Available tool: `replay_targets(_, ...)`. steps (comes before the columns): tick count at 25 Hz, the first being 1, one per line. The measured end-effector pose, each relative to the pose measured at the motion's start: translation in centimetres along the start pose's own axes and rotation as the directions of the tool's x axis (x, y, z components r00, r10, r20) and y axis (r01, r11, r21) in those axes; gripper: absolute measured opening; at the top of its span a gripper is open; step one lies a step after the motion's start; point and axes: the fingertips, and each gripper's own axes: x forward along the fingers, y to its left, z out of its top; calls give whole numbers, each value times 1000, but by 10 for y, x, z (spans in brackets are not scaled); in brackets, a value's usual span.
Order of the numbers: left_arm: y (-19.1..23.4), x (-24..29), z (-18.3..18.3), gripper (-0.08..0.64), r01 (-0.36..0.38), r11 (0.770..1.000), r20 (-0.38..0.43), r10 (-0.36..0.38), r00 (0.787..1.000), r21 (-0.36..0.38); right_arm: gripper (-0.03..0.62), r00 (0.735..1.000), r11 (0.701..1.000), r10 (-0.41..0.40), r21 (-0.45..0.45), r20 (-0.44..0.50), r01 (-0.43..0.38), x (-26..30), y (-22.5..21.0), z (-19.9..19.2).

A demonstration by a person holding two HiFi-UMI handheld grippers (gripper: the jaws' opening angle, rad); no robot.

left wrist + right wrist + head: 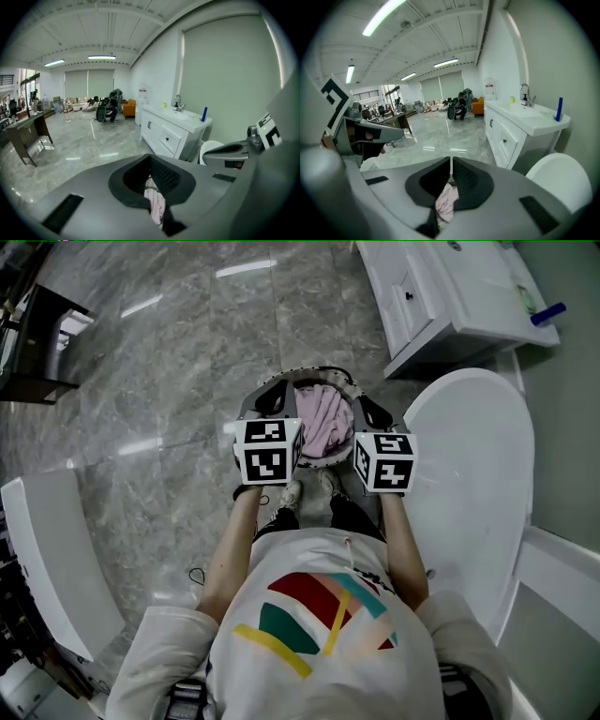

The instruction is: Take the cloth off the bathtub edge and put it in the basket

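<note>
The pink cloth [323, 418] lies bunched inside the round basket [319, 369] on the floor in front of the person's feet. My left gripper [275, 395] and right gripper [372, 412] are held side by side just above the basket, one at each side of the cloth. In the left gripper view the left gripper [151, 157] has its jaws together at the tips, and the cloth [157, 205] shows below through the gap behind them. The right gripper [451, 162] looks the same, with the cloth [446, 202] beneath it. Neither pair of jaws pinches the cloth.
The white bathtub [473, 474] curves along the right, close to my right gripper. A white vanity [450, 296] with a blue item stands at the back right. A white panel [56, 549] lies at the left, a dark table [37, 343] at the far left.
</note>
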Motion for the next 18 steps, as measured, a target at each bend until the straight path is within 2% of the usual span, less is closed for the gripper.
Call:
replay_targets(4,-11,-30,26,20,-10,999,78,8,997,34,20,992,999,16,-35,121,-12,-28,12,47)
replay_targets(9,-14,-71,44,20,-66,997,169,60,984,29,20,977,999,27,-25,211,-22,-71,28,73)
replay_targets(12,-6,-97,69,20,-89,996,253,83,964,16,20,966,999,31,-39,256,-22,-93,36,82)
replay_targets(18,13,-144,105,20,-132,991,395,135,909,-35,20,941,995,32,-95,338,0,-120,46,99)
